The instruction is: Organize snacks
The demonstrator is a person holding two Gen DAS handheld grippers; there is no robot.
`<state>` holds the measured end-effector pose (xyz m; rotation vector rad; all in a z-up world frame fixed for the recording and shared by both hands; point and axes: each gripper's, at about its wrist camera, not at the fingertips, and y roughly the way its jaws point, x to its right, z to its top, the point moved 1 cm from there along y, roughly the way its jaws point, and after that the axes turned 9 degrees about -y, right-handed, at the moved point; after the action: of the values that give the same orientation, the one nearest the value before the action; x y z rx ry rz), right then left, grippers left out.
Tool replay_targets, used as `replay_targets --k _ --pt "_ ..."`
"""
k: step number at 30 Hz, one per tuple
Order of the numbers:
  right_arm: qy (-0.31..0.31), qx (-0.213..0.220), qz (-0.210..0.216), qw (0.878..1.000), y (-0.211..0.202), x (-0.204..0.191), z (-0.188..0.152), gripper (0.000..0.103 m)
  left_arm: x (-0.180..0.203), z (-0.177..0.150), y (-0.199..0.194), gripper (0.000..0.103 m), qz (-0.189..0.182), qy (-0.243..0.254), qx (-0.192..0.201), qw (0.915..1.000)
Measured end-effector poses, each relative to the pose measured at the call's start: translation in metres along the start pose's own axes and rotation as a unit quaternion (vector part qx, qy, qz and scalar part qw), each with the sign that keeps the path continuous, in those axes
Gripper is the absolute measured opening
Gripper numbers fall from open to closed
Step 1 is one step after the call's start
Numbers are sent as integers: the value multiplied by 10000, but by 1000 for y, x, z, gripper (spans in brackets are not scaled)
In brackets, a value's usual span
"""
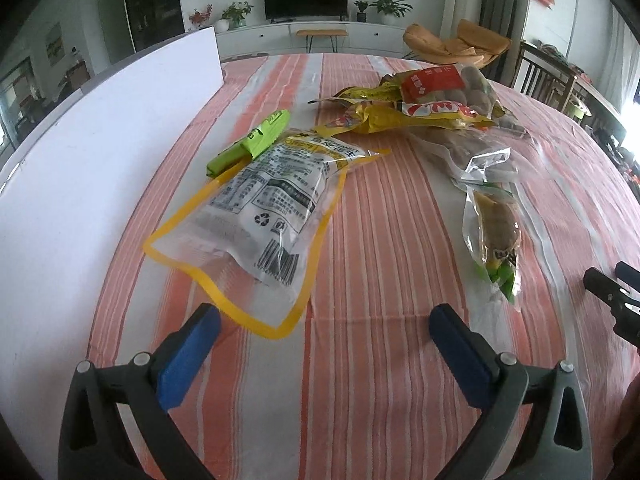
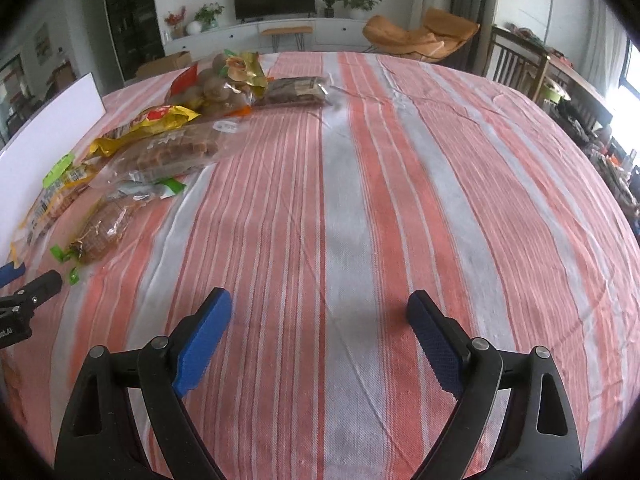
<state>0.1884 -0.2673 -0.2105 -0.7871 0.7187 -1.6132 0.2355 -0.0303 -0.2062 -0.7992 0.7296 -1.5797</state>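
The peanut bag [image 1: 256,208] lies flat just ahead of my left hand-held gripper [image 1: 324,320], its yellow corner reaching almost between the spread fingers. A green pack [image 1: 252,140] sits touching its far end. Further ahead and to the right is the heap: a yellow bag [image 1: 400,118], a red-label bag [image 1: 440,84] on top, a clear bag of brown pieces [image 1: 472,148], and nearer, a sausage pack [image 1: 498,236]. My right hand-held gripper [image 2: 320,312] hangs wide apart over bare striped desk [image 2: 380,200], with all snacks off to its left, and holds nothing.

As I judge it, the risk is the peanut bag's thin, slick edge: pinching only the seal could let it slide out or crumple. Lifting it may also drag the green pack along. The heap overlaps, so pulling 1 bag could topple others.

A white board [image 1: 100,140] stands close on the left, limiting swing there. To the right of my right gripper there is plenty of open cloth for sorting.
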Motion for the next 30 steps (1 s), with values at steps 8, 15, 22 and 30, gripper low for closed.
replay_targets --k 8,15,22,30 --pt "3 1 33 10000 0 0 0 93 -2 -1 -3 103 1 3 8 10000" --pt "22 14 87 10000 1 1 0 93 -1 0 -1 103 1 -4 9 10000" --pt "8 5 82 10000 1 1 0 94 -1 0 -1 103 3 -3 9 10000" --pt "-35 -14 119 9999 3 0 0 96 -1 0 -1 103 7 -5 8 10000"
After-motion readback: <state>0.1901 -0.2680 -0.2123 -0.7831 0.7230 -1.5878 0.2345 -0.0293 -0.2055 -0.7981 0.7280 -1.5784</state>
